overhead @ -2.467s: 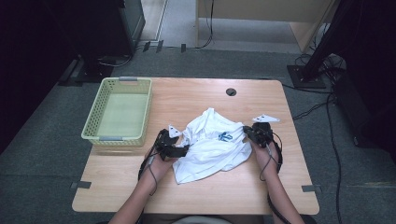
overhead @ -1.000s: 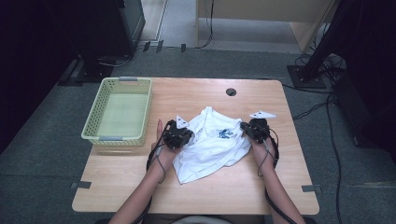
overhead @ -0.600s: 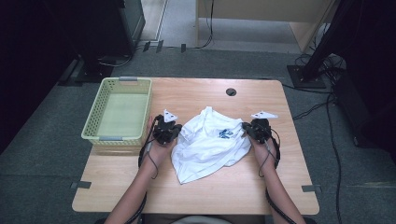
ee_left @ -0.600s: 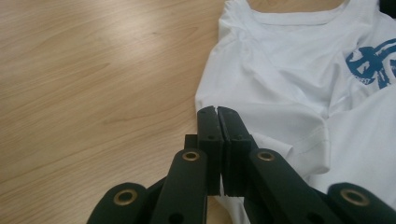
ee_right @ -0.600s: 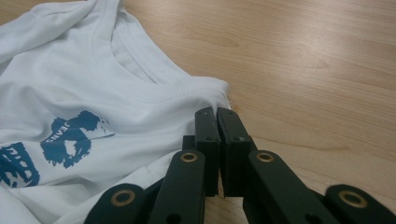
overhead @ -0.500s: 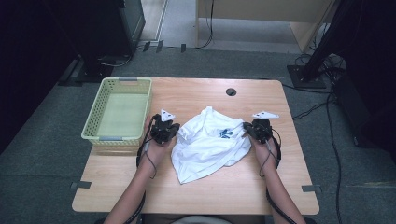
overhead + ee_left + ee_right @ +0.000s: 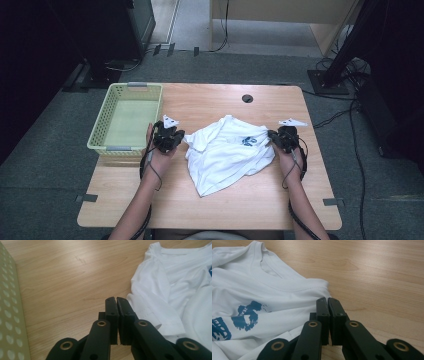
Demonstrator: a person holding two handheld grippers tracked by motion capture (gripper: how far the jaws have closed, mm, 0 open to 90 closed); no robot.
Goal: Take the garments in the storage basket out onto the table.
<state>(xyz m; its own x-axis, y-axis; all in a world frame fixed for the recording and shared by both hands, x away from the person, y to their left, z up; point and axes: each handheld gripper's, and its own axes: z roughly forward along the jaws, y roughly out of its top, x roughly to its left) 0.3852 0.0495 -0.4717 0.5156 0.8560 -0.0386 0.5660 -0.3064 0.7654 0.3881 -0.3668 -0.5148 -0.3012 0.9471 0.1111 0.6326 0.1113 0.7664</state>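
Observation:
A white T-shirt (image 7: 227, 155) with a blue print (image 7: 247, 315) lies crumpled in the middle of the wooden table (image 7: 210, 100). My left gripper (image 7: 181, 136) is at its left side, close to the basket. Its jaws are shut, and the sleeve (image 7: 150, 312) corner runs right into the left gripper's tips (image 7: 116, 300), where a sliver of white shows. My right gripper (image 7: 273, 136) is at the shirt's right edge. In the right gripper view the shirt's shoulder edge (image 7: 322, 286) meets the shut right gripper tips (image 7: 327, 300), and cloth passes under the jaws.
A pale green perforated basket (image 7: 127, 87) stands at the table's left, its wall (image 7: 10, 315) close beside my left gripper. A dark cable hole (image 7: 247, 98) sits near the far edge. Bare wood lies in front of the shirt and at the right.
My left gripper has moved left toward the basket, and the shirt's left sleeve now stretches out after it. The right gripper has stayed in place.

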